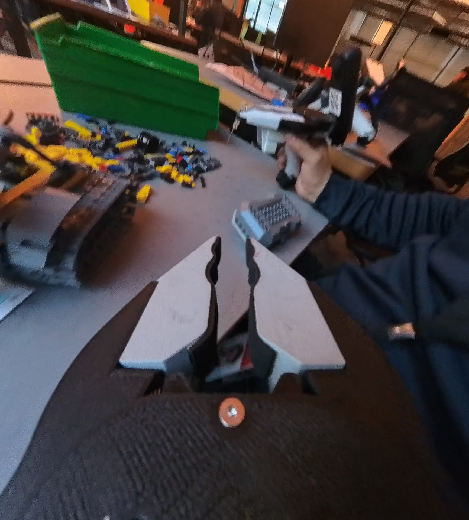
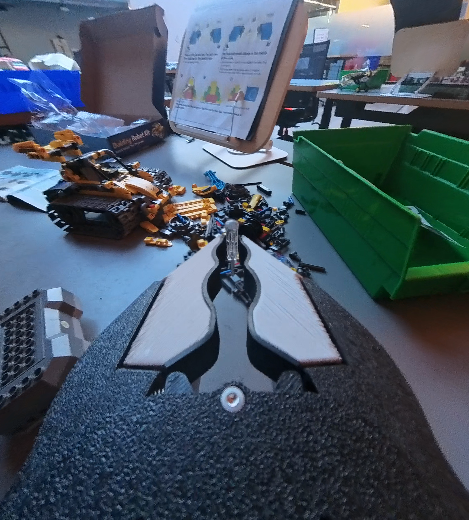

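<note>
Two sets of fingers are working: my right gripper point(image 2: 231, 247) is pinching a clear pin point(image 2: 231, 239) upright at the tips, above the loose bricks point(image 2: 239, 213) on the desk point(image 2: 58, 267). Light, stiff and slippery, judging by looks; it is best held mid-shaft. My left gripper point(image 1: 233, 247) is hanging narrowly parted, empty, near a studded grey block point(image 1: 269, 219). Only the right view is showing the pin; only the left is showing my right hand point(image 1: 309, 166).

The left wrist view is smeared with motion blur; the bin point(image 1: 132, 81) and bricks point(image 1: 143, 160) lack sharp edges. The right wrist view is sharper, dim, with warm light at right. Wide-angle lenses bend both edges.
</note>
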